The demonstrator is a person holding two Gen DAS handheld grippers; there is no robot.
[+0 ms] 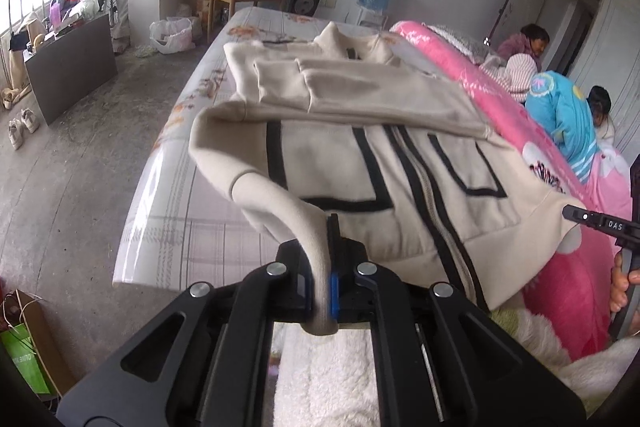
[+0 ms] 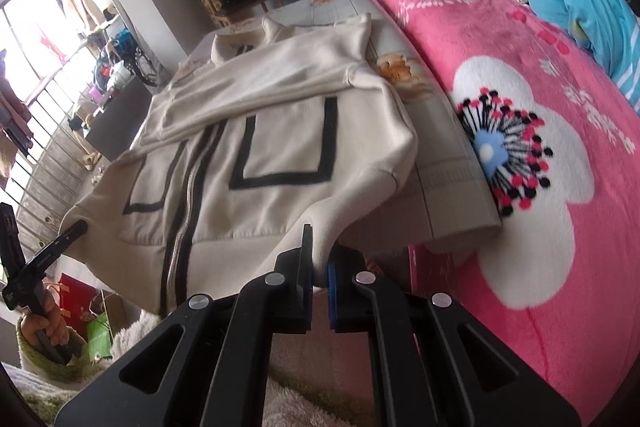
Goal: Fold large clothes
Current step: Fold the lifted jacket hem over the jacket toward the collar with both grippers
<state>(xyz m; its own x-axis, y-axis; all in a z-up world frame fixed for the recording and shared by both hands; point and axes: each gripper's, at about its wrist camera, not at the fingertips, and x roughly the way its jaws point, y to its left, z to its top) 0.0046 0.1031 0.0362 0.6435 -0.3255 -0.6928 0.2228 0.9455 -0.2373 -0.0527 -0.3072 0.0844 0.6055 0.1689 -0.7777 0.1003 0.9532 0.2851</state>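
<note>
Garment: the cream zip-front fleece jacket with black rectangular trim (image 1: pixel 360 131) lay front-up on the plastic-covered plaid bed surface (image 1: pixel 180 227), collar at twelve o'clock in both wrist views, hem towards you at six o'clock, sleeves folded across the chest.
Neighbour: the pink floral plush blanket (image 2: pixel 540 107) lay just beside the jacket at three o'clock, touching its right edge in the left wrist view.
Left hand-held gripper (image 1: pixel 320 287): you had it clenched on the left hem corner, a ribbed fold of cream cloth pinched between the blue pads and lifted off the bed.
Right hand-held gripper (image 2: pixel 320 279): you had it clenched on the right hem corner, the cloth drawn up into a peak between the pads; in the left wrist view it showed only as a black tip at three o'clock.
Handling: the jacket looked soft and limp, fairly thick, moderately heavy for cloth, not fragile and not slippery; it sagged between your two grips and would have drooped wherever unsupported.
Where to hold: the ribbed hem band at each corner seemed the right place, thick enough not to slip; the zip line down the middle was the stiffest part and likely to resist a crease.
Risk: uneven lifting could have dragged the folded sleeves out of place or snagged the blanket.
</note>
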